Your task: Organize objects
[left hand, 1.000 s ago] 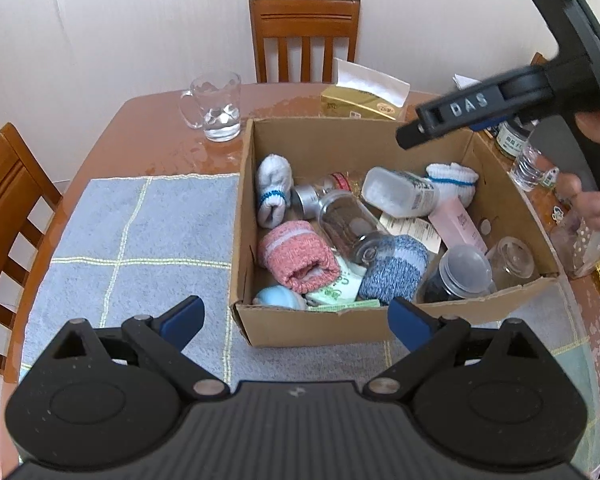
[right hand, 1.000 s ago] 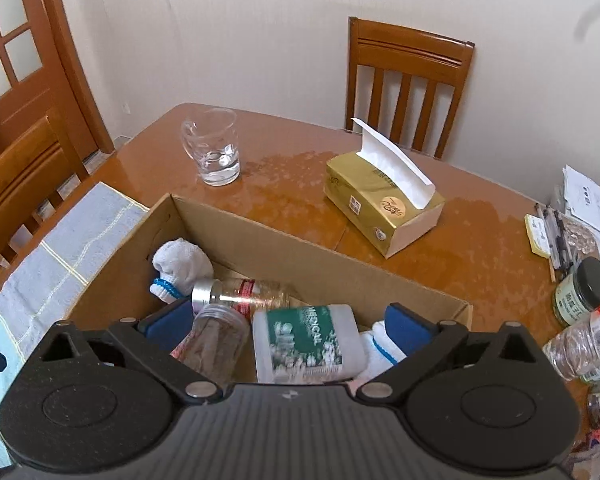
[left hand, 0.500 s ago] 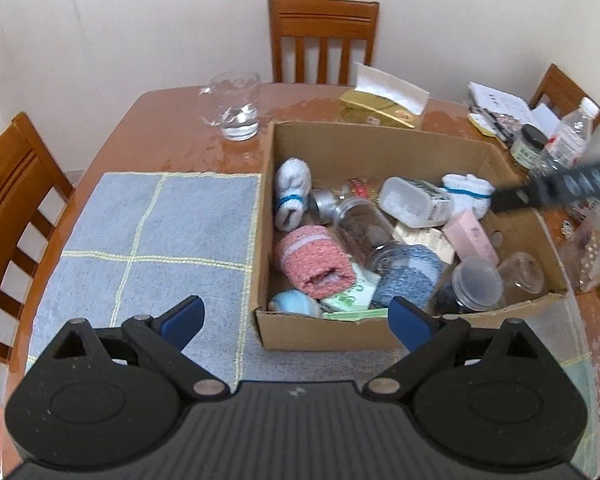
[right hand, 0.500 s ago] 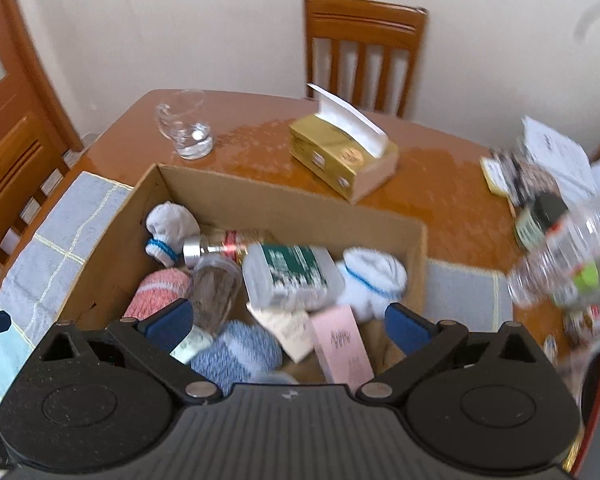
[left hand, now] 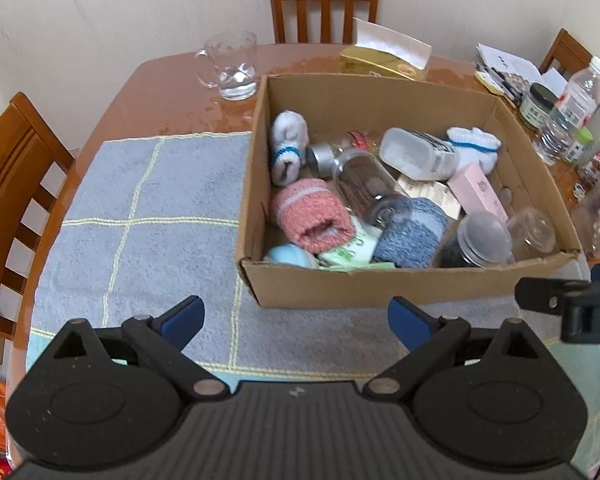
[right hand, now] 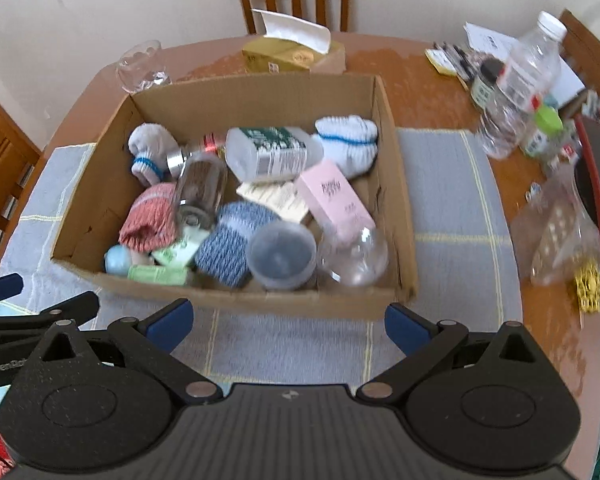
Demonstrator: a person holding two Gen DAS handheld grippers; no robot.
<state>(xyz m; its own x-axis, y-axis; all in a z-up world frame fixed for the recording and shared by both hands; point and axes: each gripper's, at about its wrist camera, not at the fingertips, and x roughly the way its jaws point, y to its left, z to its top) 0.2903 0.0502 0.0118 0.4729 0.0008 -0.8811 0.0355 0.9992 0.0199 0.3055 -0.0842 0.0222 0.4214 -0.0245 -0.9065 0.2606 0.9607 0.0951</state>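
Table mat (left hand: 148, 216); cardboard box (left hand: 380, 284) beyond both wide-spread jaws, untouched

Both wrist views look down and forward from the table's near edge. The left view sits off the cardboard box (left hand: 380, 284) toward its left corner; the right view faces it squarely. They share the box, the tissue box (right hand: 288, 54) and the far chair (left hand: 324, 0).

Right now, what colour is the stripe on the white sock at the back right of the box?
Blue, one thin band around the white sock. It shows best in the right wrist view.
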